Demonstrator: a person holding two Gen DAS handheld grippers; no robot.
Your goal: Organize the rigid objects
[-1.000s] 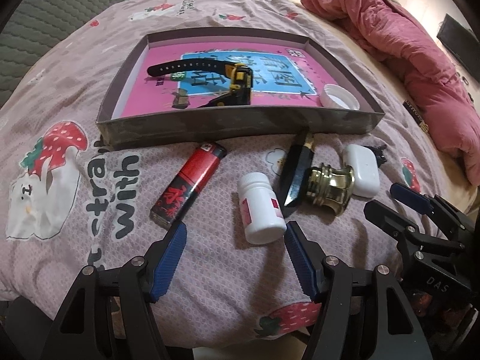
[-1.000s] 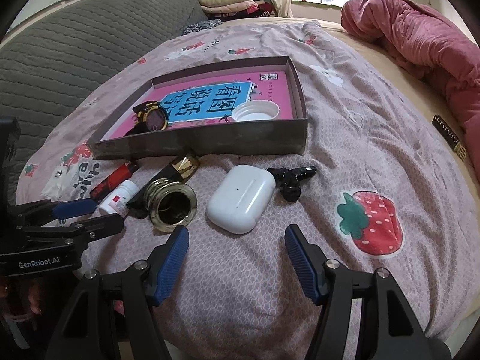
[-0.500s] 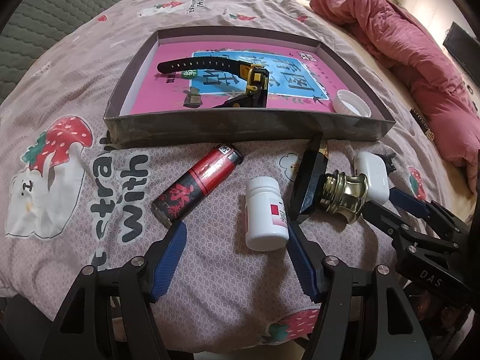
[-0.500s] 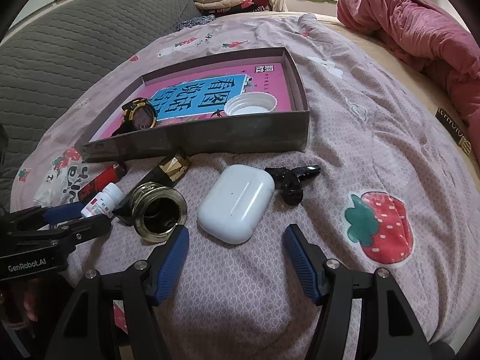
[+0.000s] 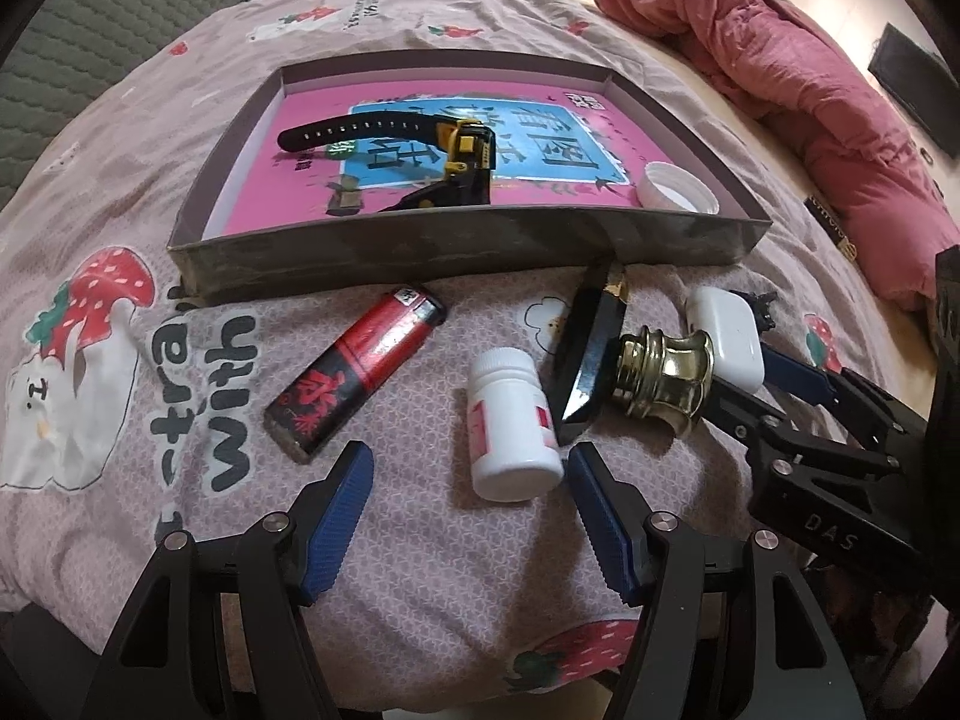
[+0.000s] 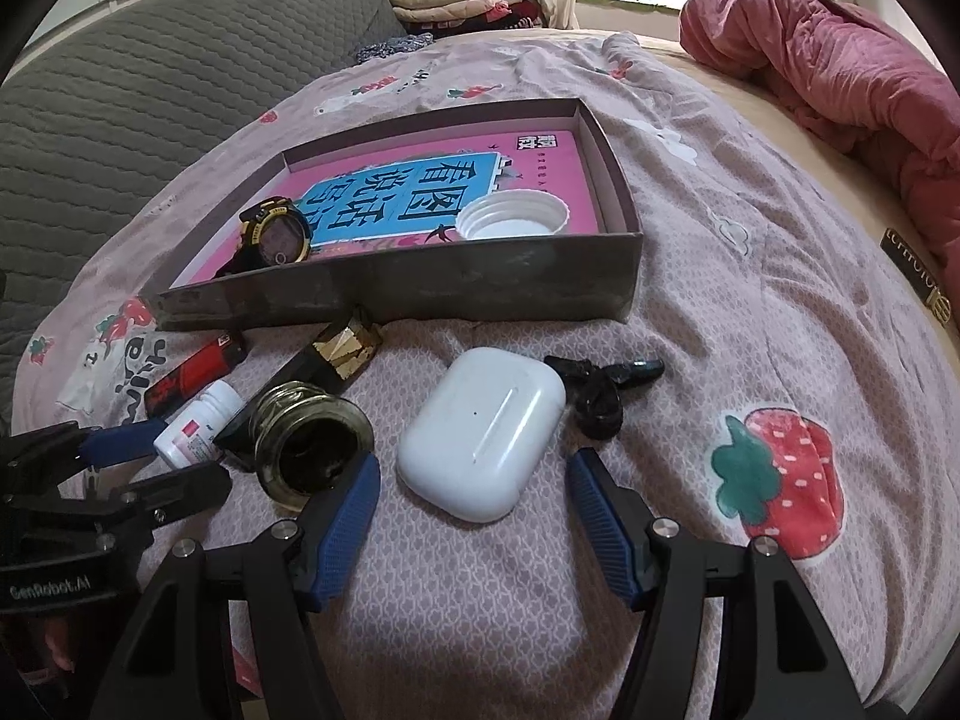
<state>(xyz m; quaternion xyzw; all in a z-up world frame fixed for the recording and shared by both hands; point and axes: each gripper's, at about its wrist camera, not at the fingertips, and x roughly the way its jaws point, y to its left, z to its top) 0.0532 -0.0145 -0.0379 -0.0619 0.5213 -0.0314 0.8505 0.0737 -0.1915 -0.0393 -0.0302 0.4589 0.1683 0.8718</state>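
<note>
A shallow grey box (image 5: 480, 246) (image 6: 480, 282) with a pink lining lies on the bed and holds a black-and-yellow watch (image 5: 462, 150) (image 6: 276, 237) and a white cap (image 5: 678, 186) (image 6: 510, 219). In front of it lie a red lighter (image 5: 354, 372), a white pill bottle (image 5: 510, 426) (image 6: 198, 429), a black-and-gold lipstick (image 5: 591, 342), a brass fitting (image 5: 666, 375) (image 6: 312, 444), a white earbud case (image 6: 480, 441) (image 5: 726, 330) and a small black part (image 6: 600, 390). My left gripper (image 5: 471, 519) is open, just short of the pill bottle. My right gripper (image 6: 474, 525) is open, just short of the earbud case.
A pink duvet (image 5: 780, 90) is heaped at the far right of the bed. A grey quilted headboard (image 6: 120, 90) runs along the left. Folded clothes (image 6: 456, 0) sit at the far end. The bed edge is right under both grippers.
Both grippers have moved forward toward the objects; the left has closed in on the pill bottle and the right on the earbud case. Both stay open. No object has moved.
</note>
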